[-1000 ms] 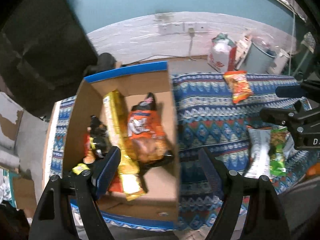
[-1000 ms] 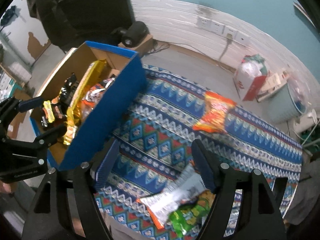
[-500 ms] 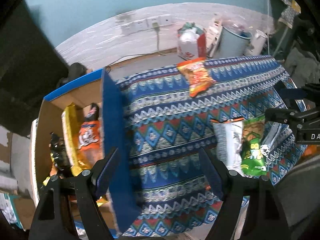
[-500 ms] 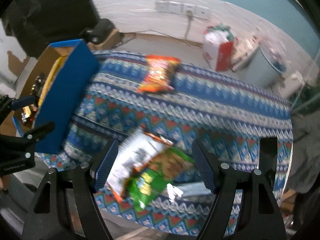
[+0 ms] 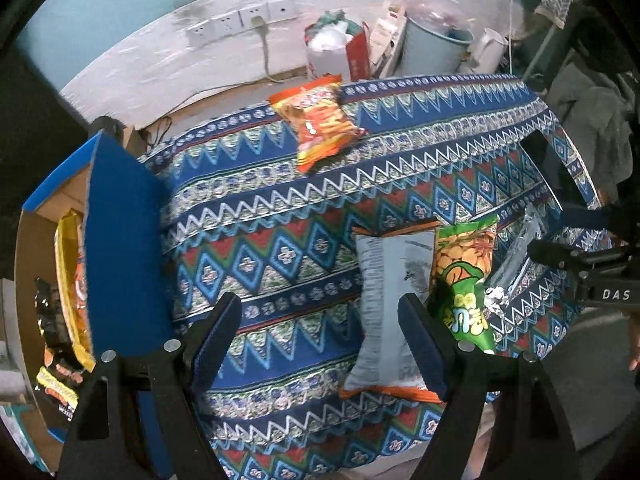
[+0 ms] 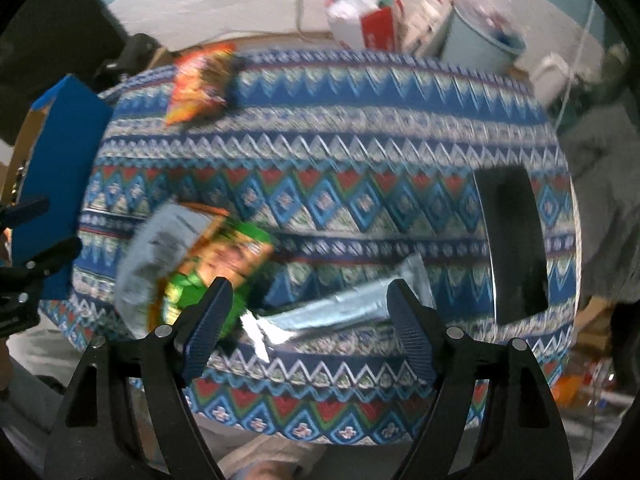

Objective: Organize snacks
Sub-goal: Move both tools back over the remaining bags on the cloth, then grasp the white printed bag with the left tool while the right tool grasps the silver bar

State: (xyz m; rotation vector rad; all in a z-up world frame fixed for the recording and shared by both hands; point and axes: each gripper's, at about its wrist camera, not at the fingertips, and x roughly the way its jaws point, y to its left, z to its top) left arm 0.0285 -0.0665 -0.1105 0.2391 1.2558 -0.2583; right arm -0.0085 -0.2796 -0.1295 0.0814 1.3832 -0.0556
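Note:
A blue cardboard box (image 5: 120, 240) at the table's left end holds several snack bags. On the patterned cloth (image 5: 280, 208) lie an orange bag (image 5: 316, 120) at the far side and, near the front edge, a grey bag (image 5: 388, 300), a green bag (image 5: 468, 276) and a silver packet (image 5: 516, 256). My left gripper (image 5: 320, 328) hangs open above the cloth, its right finger over the grey bag. My right gripper (image 6: 308, 312) has its jaws opening above the silver packet (image 6: 340, 308), which lies between the fingers without touching the pads. The green bag (image 6: 224, 260) is beside its left finger.
A black rectangular object (image 6: 512, 240) lies on the cloth at the right end. Beyond the table stand a red and white bag (image 5: 340, 52), a pale bucket (image 5: 432, 48) and a kettle (image 5: 488, 48). The table's front edge runs just under both grippers.
Both grippers have swung right, away from the box and across the cloth to the pile of bags near the front edge. The box has slid to the left of both views.

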